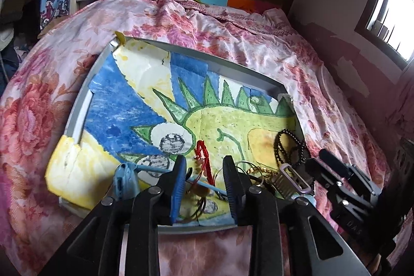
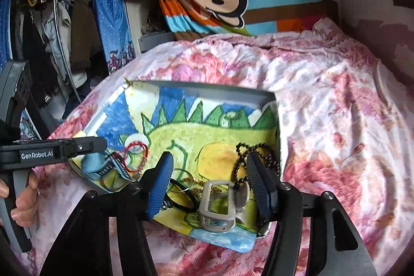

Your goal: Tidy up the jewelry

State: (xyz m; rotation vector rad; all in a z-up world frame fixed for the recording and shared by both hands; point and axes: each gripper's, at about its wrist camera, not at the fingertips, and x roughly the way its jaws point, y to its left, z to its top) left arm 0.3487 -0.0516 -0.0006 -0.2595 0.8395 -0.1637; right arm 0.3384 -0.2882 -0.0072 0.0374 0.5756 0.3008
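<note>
- The left gripper (image 1: 204,167), its casing printed "GenRobot.AI", hung with fingers spread above the red cord bracelet (image 1: 203,154).
- The right gripper (image 2: 209,170) was likewise released.
- The black bead necklace (image 2: 254,159) lay at the tray's (image 2: 207,92) 4 o'clock.
- The gold chain (image 2: 196,181) seemed tangled.

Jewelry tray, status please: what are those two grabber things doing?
Left hand-held gripper open over red cord bracelet. Right hand-held gripper open over white clip. Black bead necklace tangled near gold chain on tray.

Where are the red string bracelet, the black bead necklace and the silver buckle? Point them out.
red string bracelet (image 1: 204,154): left wrist view, on its upper loop.
black bead necklace (image 2: 239,164): right wrist view, on its left strand.
silver buckle (image 2: 207,201): right wrist view, on its left frame bar.
</note>
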